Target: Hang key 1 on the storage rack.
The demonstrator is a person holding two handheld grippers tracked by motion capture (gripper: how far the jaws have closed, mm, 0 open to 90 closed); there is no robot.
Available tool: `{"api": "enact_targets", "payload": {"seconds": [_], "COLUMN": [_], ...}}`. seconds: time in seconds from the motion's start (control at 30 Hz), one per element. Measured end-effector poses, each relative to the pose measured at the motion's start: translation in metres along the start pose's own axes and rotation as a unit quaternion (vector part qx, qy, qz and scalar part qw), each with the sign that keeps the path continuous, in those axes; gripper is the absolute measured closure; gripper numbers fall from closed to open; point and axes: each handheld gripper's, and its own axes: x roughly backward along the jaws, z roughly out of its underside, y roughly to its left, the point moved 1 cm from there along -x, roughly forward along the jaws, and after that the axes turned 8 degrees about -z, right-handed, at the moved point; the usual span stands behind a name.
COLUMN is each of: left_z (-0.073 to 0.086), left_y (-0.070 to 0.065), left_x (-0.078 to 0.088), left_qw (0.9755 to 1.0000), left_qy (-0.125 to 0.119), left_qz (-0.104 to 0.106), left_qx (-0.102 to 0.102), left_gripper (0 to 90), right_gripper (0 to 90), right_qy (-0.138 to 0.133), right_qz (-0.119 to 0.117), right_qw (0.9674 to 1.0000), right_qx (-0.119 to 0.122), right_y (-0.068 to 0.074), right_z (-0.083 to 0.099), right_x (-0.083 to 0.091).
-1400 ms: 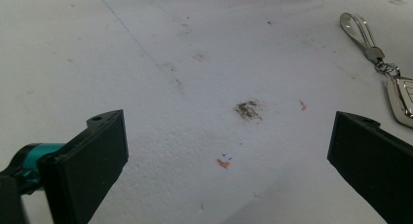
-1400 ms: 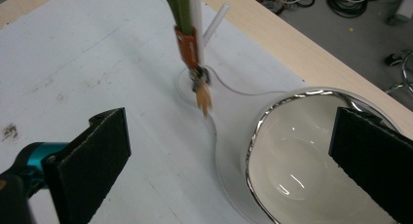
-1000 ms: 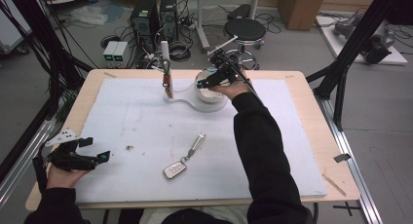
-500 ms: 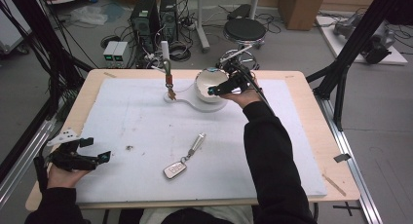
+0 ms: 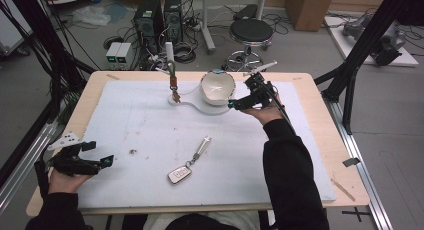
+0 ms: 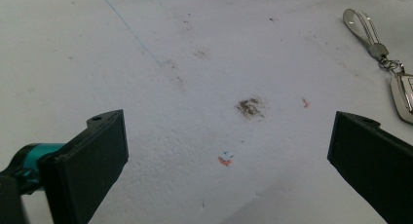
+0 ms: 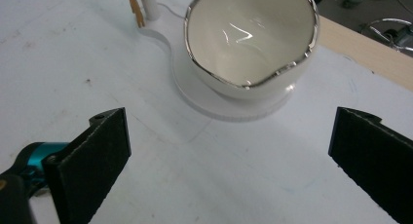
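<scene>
A white bowl [image 5: 217, 87] with a silver rim sits on a round white base [image 5: 212, 109] at the back middle of the table; it shows empty in the right gripper view as the bowl [image 7: 248, 36]. My right gripper [image 5: 237, 104] hangs open just right of the bowl, nothing between its jaws. A thin white stand [image 5: 170, 75] rises left of the bowl, with a small brown piece hanging from it. A car key fob with a metal strap [image 5: 188, 162] lies at the front middle. My left gripper [image 5: 102, 162] rests open at the front left, with the fob [image 6: 400, 87] off to its right.
A white foam sheet [image 5: 140, 130] covers most of the wooden table [image 5: 320, 115]. A small dark smudge [image 6: 250, 107] marks the sheet ahead of the left gripper. Computers, cables and a stool stand on the floor behind the table.
My right gripper has drawn back from over the bowl to its right side and now stands open. The bowl is uncovered on its base. The left gripper has not moved.
</scene>
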Motion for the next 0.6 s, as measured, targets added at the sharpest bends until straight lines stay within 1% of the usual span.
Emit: {"api": "enact_targets", "payload": {"seconds": [0.13, 0.23, 0.3, 0.5, 0.53, 0.6], "left_z": [0.0, -0.001, -0.001, -0.001, -0.002, -0.002], "left_y": [-0.001, -0.001, -0.001, -0.001, -0.001, -0.001], "left_x": [-0.001, -0.001, -0.001, -0.003, -0.003, -0.004], "left_qw": [1.0, 1.0, 1.0, 1.0, 1.0, 1.0], "left_qy": [0.001, 0.002, 0.001, 0.001, 0.002, 0.003], "left_qz": [-0.001, 0.0, 0.0, -0.001, 0.0, 0.0], "left_qx": [-0.001, -0.002, 0.0, -0.001, -0.001, -0.001], "left_gripper": [1.7, 1.7, 1.7, 1.7, 1.7, 1.7], "right_gripper": [0.6, 0.6, 0.6, 0.6, 0.6, 0.6], "right_qy": [-0.006, -0.007, -0.005, -0.002, -0.002, 0.003], "right_qz": [0.008, 0.014, 0.016, 0.03, 0.033, 0.038], "right_qw": [0.9999, 0.9997, 0.9996, 0.9993, 0.9993, 0.999], "right_qx": [-0.013, -0.018, -0.021, -0.022, -0.019, -0.022], "right_y": [-0.007, -0.011, -0.013, -0.015, -0.015, -0.017], "right_z": [0.018, 0.03, 0.037, 0.057, 0.06, 0.066], "right_x": [0.009, 0.015, 0.018, 0.025, 0.026, 0.027]}}
